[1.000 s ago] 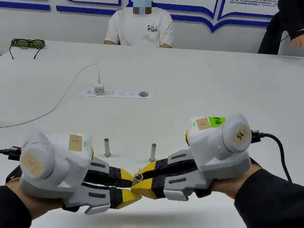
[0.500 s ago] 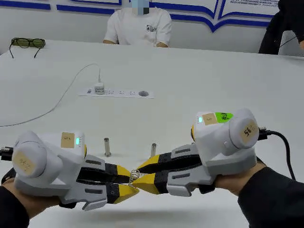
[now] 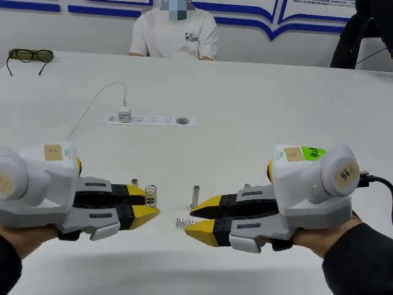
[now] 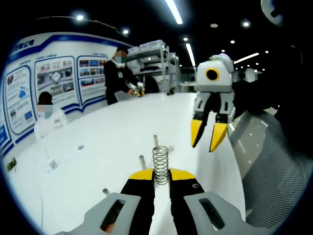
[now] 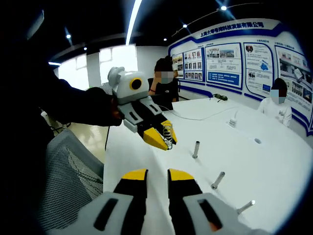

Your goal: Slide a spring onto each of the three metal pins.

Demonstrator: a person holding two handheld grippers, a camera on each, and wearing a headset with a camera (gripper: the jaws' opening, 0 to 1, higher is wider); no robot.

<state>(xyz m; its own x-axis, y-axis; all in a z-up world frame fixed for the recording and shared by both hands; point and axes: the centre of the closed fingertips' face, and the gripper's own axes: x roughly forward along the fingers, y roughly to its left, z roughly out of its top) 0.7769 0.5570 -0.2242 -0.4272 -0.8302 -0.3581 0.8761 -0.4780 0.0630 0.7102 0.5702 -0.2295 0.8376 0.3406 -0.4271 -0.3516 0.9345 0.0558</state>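
My left gripper (image 3: 151, 201) is shut on a small metal spring (image 3: 151, 195), which stands upright between its yellow tips (image 4: 161, 175). Facing it with a gap between them, my right gripper (image 3: 189, 219) stands open with nothing in its jaws (image 5: 151, 174). A second spring (image 3: 182, 222) lies on the white table just in front of the right tips. One metal pin (image 3: 195, 196) stands upright between the grippers. Another pin (image 3: 134, 182) peeks out behind the left gripper. In the right gripper view, three pins (image 5: 196, 149) (image 5: 217, 180) (image 5: 244, 206) stand in a row, all bare.
A white power strip (image 3: 147, 120) with a plugged charger and cable lies further back on the table (image 3: 276, 117). Dark glasses (image 3: 27, 55) rest at the far left. A person (image 3: 175, 34) sits across the table. A mesh chair (image 5: 68, 171) stands by the table's edge.
The two grippers, which met tip to tip around a spring, have drawn apart. The left one now holds a spring upright, the right has opened, and a spring lies on the table.
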